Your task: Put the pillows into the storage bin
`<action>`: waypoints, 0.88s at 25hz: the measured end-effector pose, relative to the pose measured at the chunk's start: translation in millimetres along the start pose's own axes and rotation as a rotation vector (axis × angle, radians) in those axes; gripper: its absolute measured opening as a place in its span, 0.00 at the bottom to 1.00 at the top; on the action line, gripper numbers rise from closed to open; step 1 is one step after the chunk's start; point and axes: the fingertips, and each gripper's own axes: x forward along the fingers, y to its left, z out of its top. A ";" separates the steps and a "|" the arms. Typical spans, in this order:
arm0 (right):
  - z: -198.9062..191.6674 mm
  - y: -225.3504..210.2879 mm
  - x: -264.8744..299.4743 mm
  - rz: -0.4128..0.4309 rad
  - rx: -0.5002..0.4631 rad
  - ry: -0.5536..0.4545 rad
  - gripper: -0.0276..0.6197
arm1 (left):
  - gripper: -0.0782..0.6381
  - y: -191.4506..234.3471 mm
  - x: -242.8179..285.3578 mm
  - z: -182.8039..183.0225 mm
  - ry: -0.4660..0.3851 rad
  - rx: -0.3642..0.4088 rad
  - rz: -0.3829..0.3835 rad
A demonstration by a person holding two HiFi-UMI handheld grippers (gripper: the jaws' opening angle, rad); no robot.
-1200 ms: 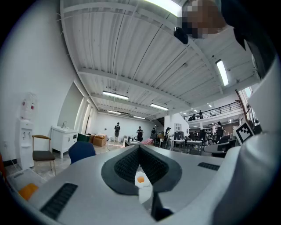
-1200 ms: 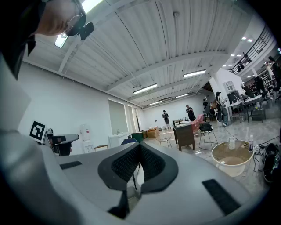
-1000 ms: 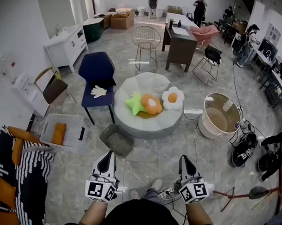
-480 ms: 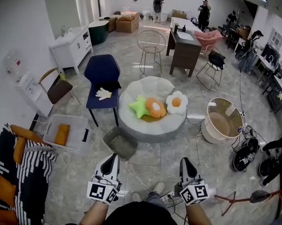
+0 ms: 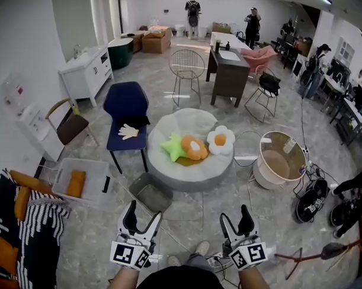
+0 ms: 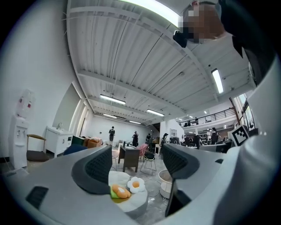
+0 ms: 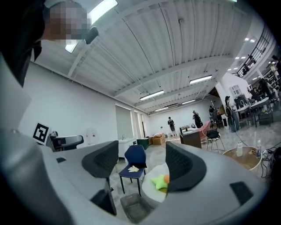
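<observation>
Now the left gripper point(image 5: 143, 212) and right gripper point(image 5: 235, 215) are held out empty, jaws just spread wide, while three pillows point(image 5: 194, 148) are seen lying on the grey pouf point(image 5: 186, 169), with the storage bin point(image 5: 149, 194) set just beside it

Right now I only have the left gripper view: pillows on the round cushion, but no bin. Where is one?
Observer: A grey bin stands beside the round cushion, at its near left in the head view.
Operator: Is the right gripper free?
Observer: Yes. The right gripper has just been opening its jaws, and nothing is between them.
Operator: Anything hidden behind my left jaw?
Observer: Most of a green star pillow, lying beside the orange pillow and the white flower pillow.
</observation>
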 end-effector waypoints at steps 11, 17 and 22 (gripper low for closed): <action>-8.5 -28.7 5.2 -0.056 0.014 0.024 0.55 | 0.63 9.4 13.6 -11.5 0.011 0.021 0.017; -10.0 -45.7 41.2 -0.034 0.036 0.031 0.55 | 0.63 21.1 40.2 -16.0 0.028 0.018 0.051; -4.3 -65.8 80.5 0.003 0.040 0.054 0.55 | 0.63 26.2 74.9 -17.9 0.041 0.020 0.079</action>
